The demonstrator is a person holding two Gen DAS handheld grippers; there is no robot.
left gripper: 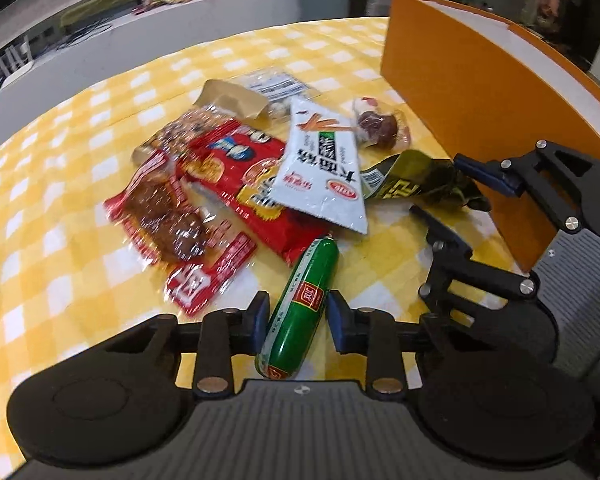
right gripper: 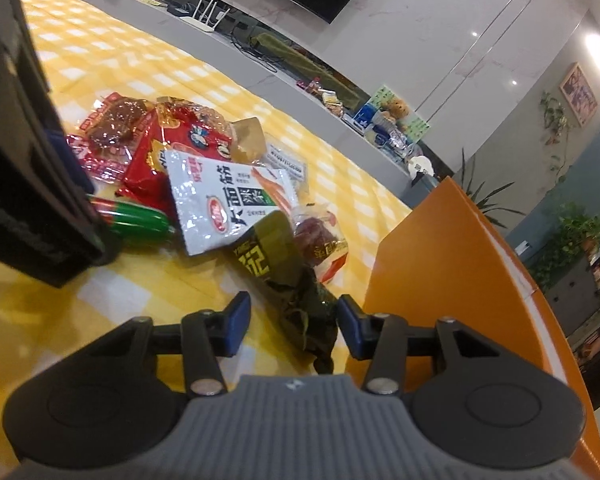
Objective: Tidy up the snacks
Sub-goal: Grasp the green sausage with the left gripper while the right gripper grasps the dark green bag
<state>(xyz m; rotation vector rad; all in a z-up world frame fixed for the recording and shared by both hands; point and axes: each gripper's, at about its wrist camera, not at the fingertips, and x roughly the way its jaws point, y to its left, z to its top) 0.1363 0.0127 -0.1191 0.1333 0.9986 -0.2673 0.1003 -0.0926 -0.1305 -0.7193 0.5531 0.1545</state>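
Observation:
A green sausage (left gripper: 300, 300) lies on the yellow checked cloth (left gripper: 60, 240), pointing away from me. My left gripper (left gripper: 299, 320) straddles its middle with both blue pads against its sides. A crumpled dark green packet (right gripper: 296, 300) lies next to the orange box (right gripper: 440, 280). My right gripper (right gripper: 296, 322) stands open around the packet's near end: the right pad is close against it and cloth shows by the left pad. In the left wrist view the right gripper (left gripper: 446, 192) comes in from the right onto the same dark green packet (left gripper: 420, 184).
Behind the sausage is a pile: a white packet (left gripper: 324, 168), red packets (left gripper: 236, 176), a clear meat packet (left gripper: 168, 220), a wrapped brown sweet (left gripper: 380, 124) and a tan pouch (left gripper: 236, 98). The orange box (left gripper: 460, 92) walls off the right side. A grey counter runs behind.

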